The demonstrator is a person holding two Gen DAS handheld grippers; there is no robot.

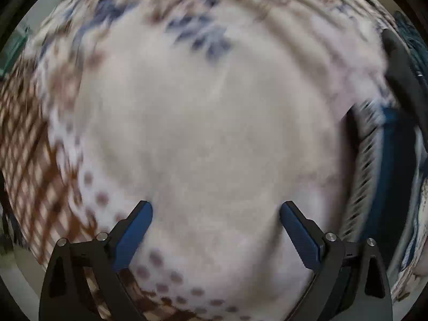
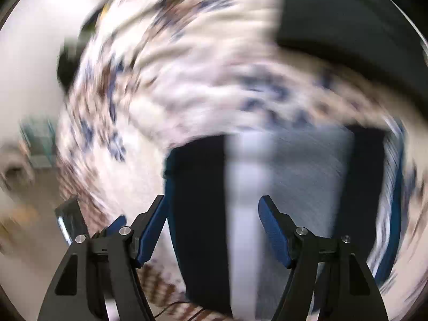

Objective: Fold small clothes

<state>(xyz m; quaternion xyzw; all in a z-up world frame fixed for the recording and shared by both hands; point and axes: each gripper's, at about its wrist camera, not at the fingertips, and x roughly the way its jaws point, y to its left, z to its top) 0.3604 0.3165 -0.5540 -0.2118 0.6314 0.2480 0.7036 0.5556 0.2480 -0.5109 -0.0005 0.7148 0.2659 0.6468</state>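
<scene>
- Both views badly smeared by motion; fine detail unreadable.
- Left wrist view, far left: brown-and-cream checked cloth covering the surface, with a band of brownish dots along its inner edge.
- Centre: plain pale off-white fabric, flat, filling most of the view; whether it was a garment or part of the cover, could not tell.
- Above it: blurred blue-and-brown patterned cloth.
- Left gripper pointed straight down over the pale fabric; blue-padded fingers stood wide apart, nothing between them, no cloth pinched.
- Right edge: dark navy striped garment lying just beside the pale fabric.
- Right wrist view, left side: same patterned cloth, streaked.
- Centre to right: dark navy garment with a pale grey-white vertical band lying flat on the cloth, directly ahead of the fingers.
- Right gripper tilted steeply down; jaws part-spread, blue pads clear of the garment, gripping nothing.
- Top right: black blurred mass; unidentifiable.
</scene>
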